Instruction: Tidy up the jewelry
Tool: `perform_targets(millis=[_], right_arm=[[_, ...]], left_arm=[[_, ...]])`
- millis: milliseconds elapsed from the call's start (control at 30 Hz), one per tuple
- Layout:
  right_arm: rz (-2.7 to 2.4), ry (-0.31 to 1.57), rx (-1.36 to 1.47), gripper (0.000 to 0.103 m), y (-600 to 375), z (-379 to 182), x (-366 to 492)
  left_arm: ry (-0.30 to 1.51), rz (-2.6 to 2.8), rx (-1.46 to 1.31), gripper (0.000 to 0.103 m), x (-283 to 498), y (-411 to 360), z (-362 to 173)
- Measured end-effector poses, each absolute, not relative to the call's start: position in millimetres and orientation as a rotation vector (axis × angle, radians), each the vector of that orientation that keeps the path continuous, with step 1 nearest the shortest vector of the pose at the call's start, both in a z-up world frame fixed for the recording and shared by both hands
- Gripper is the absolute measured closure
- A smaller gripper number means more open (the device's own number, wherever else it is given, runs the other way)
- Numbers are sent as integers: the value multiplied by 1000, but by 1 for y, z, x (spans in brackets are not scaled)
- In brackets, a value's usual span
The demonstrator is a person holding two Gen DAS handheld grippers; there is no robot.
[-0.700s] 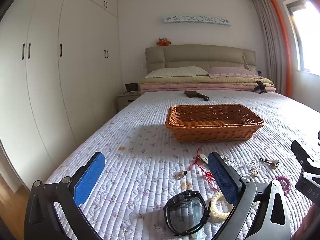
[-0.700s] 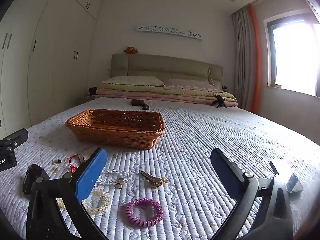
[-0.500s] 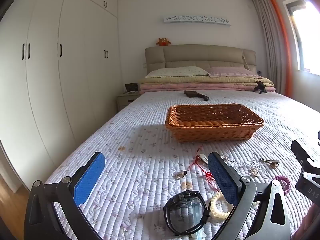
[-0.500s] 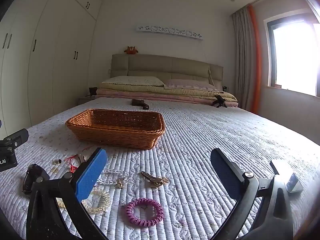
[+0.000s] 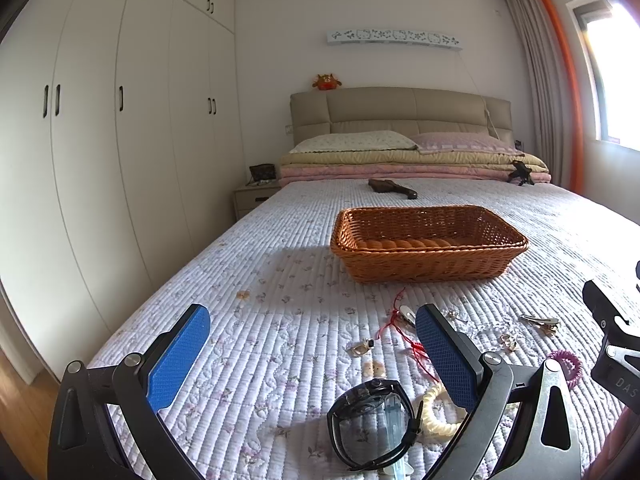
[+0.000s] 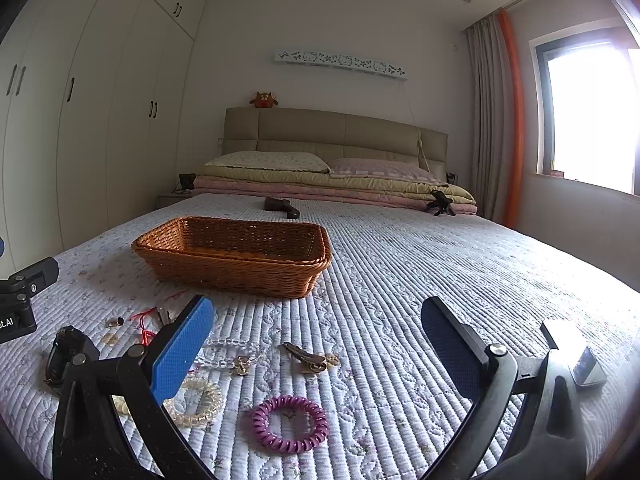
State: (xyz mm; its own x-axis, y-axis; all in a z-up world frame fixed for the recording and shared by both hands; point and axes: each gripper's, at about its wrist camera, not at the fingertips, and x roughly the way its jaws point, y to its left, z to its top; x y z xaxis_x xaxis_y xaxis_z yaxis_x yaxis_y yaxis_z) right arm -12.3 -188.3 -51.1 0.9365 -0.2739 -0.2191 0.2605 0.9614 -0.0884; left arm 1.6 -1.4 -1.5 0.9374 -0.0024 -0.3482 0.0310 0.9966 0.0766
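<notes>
A brown wicker basket (image 5: pixel 428 240) (image 6: pixel 236 256) sits on the quilted bed. Jewelry lies scattered in front of it: a black watch (image 5: pixel 374 424) (image 6: pixel 64 354), a cream bead bracelet (image 5: pixel 434 412) (image 6: pixel 196 402), a red cord (image 5: pixel 404 336), a purple coil hair tie (image 6: pixel 290 424) (image 5: pixel 564 364), a clear bead bracelet (image 6: pixel 232 354) and a metal hair clip (image 6: pixel 308 358) (image 5: pixel 540 322). My left gripper (image 5: pixel 312 354) is open and empty, low over the watch. My right gripper (image 6: pixel 316 350) is open and empty, above the hair tie and clip.
A phone (image 6: pixel 576 352) lies on the quilt at the right. A dark object (image 6: pixel 282 206) and a small tripod (image 6: pixel 440 202) lie near the folded blankets and pillows. White wardrobes (image 5: pixel 100 140) line the left wall; a window (image 6: pixel 588 112) is at right.
</notes>
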Motion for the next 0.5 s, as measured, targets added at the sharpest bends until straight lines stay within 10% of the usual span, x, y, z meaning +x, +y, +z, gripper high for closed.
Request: perform_targets(millis=[500], right_arm=[[-273, 233, -61, 0, -187, -53, -12]], left_arm=[[353, -15, 82, 1, 3, -3, -4]])
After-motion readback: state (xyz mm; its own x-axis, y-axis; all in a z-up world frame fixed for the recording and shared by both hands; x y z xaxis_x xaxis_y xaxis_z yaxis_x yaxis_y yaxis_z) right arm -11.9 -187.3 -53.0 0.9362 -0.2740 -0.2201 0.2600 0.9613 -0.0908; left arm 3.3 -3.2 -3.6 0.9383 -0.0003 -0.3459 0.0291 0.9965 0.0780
